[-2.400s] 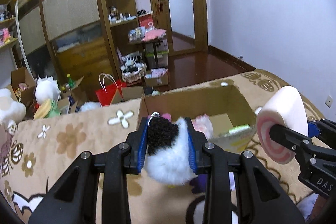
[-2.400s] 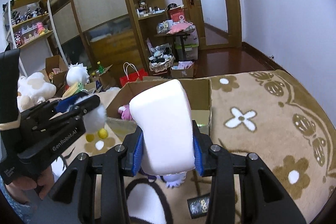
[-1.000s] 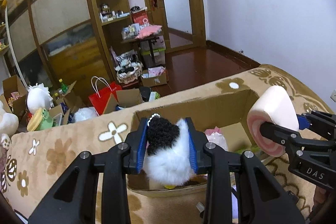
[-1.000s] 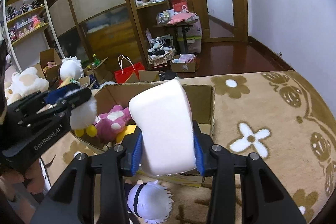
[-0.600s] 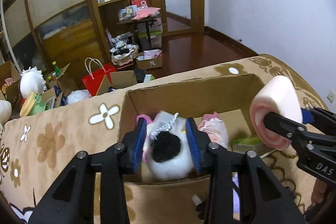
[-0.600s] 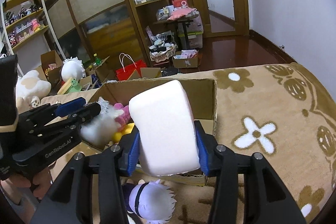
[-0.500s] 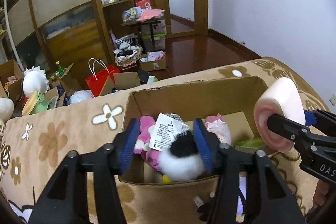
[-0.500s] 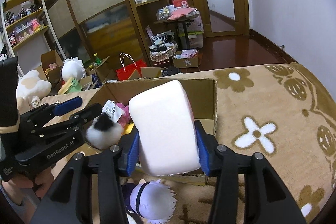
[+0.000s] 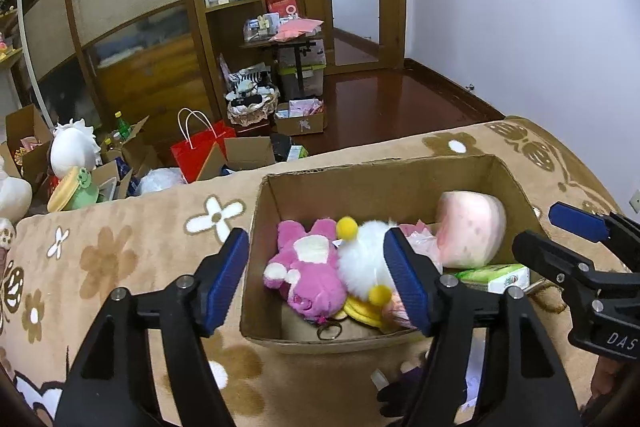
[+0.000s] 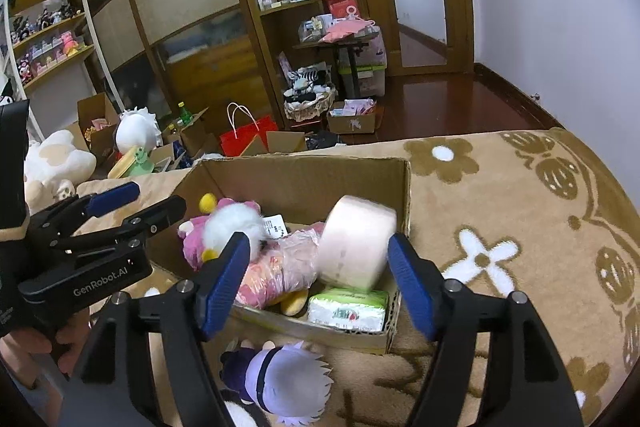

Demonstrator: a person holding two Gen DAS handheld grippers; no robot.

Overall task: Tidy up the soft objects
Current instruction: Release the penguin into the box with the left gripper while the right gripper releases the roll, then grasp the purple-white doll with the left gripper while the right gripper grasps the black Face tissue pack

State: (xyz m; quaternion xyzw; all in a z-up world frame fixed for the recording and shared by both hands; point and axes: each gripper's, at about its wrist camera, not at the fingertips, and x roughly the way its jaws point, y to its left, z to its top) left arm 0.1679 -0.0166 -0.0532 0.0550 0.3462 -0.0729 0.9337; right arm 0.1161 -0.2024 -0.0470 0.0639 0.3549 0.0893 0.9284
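On the flowered blanket (image 10: 500,195), both tongs, left (image 9: 320,281) and right (image 10: 318,283), gape empty above the box (image 10: 304,179), toys (image 9: 308,275) inside for tidying.

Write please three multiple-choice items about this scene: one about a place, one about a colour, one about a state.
1. Where is the pink-and-white roll cushion?
A. On the carpet beside the box
B. Inside the cardboard box
C. Between the right tongs

2. What colour is the plush bear lying in the box?
A. Pink
B. Green
C. Black

3. In what state are the left tongs and the right tongs?
A. Both shut on toys
B. Left open, right shut
C. Both open and holding nothing

Answers:
1. B, the cushion is within the box walls, above the green tissue pack.
2. A, its fur is bright pink with pale patches, next to the white fluffy toy.
3. C, in each wrist view the blue pads stand wide apart with nothing between them.
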